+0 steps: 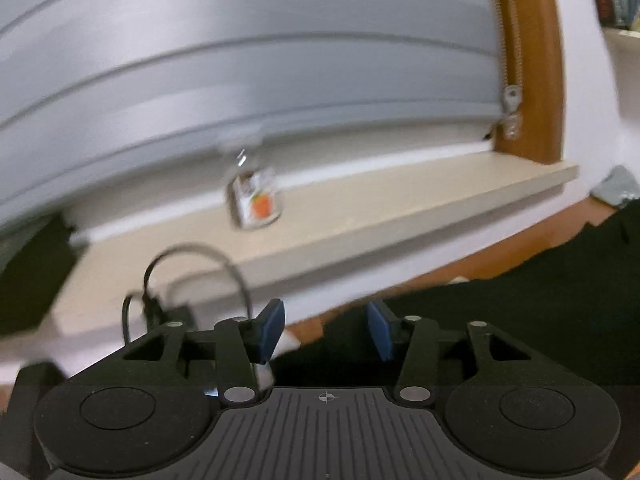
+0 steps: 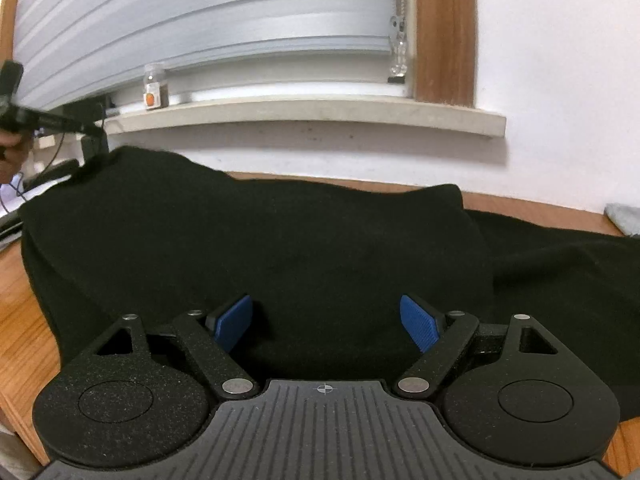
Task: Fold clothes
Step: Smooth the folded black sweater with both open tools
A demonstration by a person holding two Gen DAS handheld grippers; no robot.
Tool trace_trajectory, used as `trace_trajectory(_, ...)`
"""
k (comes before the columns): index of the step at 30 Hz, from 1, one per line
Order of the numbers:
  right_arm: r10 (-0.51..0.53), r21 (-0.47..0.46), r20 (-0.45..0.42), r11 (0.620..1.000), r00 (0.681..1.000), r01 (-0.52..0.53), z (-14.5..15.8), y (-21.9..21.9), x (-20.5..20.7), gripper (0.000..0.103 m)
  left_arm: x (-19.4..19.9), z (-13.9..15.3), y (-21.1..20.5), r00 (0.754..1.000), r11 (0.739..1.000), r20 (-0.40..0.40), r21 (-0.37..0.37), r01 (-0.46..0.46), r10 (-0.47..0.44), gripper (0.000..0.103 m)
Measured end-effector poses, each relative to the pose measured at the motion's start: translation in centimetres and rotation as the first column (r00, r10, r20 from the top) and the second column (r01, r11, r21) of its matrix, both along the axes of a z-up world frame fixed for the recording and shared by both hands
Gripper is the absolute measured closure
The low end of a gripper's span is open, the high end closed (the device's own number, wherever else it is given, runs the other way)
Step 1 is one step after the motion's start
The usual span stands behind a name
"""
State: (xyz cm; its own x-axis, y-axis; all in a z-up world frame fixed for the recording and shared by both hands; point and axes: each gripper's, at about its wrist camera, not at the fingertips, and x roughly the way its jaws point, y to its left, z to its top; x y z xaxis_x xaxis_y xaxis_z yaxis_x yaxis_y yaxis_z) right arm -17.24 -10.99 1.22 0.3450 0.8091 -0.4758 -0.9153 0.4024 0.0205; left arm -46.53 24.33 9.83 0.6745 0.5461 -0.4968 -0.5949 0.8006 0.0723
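A black garment (image 2: pixel 280 248) lies spread over the wooden table (image 2: pixel 24 320), with a thicker folded part in the middle and a flatter part running off to the right. My right gripper (image 2: pixel 326 322) hovers open just above its near edge, blue pads (image 2: pixel 234 322) wide apart with nothing between them. At the far left of the right wrist view a hand holds my left gripper (image 2: pixel 93 138) over the garment's raised far-left corner. In the blurred left wrist view that left gripper (image 1: pixel 326 332) stands open, nothing between its pads, with the garment (image 1: pixel 520 320) low and to the right.
A pale window sill (image 2: pixel 304 114) runs behind the table under grey blinds (image 2: pixel 200 20), with a small jar (image 2: pixel 155 86) on it. A grey cloth (image 2: pixel 626 218) lies at the right edge. A black cable (image 1: pixel 200 264) and dark gear sit at the left.
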Motion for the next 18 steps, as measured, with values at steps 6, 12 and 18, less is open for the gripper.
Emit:
trace_trajectory(6, 0.003, 0.002, 0.003, 1.0, 1.0, -0.003, -0.1, -0.1, 0.0, 0.023, -2.9, -1.3, -2.0, 0.999, 0.997, -0.007, -0.064, 0.033, -0.034, 0.039)
trace_trajectory(12, -0.006, 0.011, 0.006, 1.0, 1.0, 0.006, -0.1, -0.2, -0.1, 0.023, -5.1, -3.1, -5.1, 0.995, 0.986, -0.019, -0.131, 0.098, -0.102, 0.034)
trace_trajectory(18, -0.008, 0.013, 0.002, 1.0, 1.0, 0.008, -0.1, -0.2, -0.1, 0.023, -5.7, -4.3, -7.3, 0.99, 0.985, -0.013, -0.107, 0.137, -0.14, 0.036)
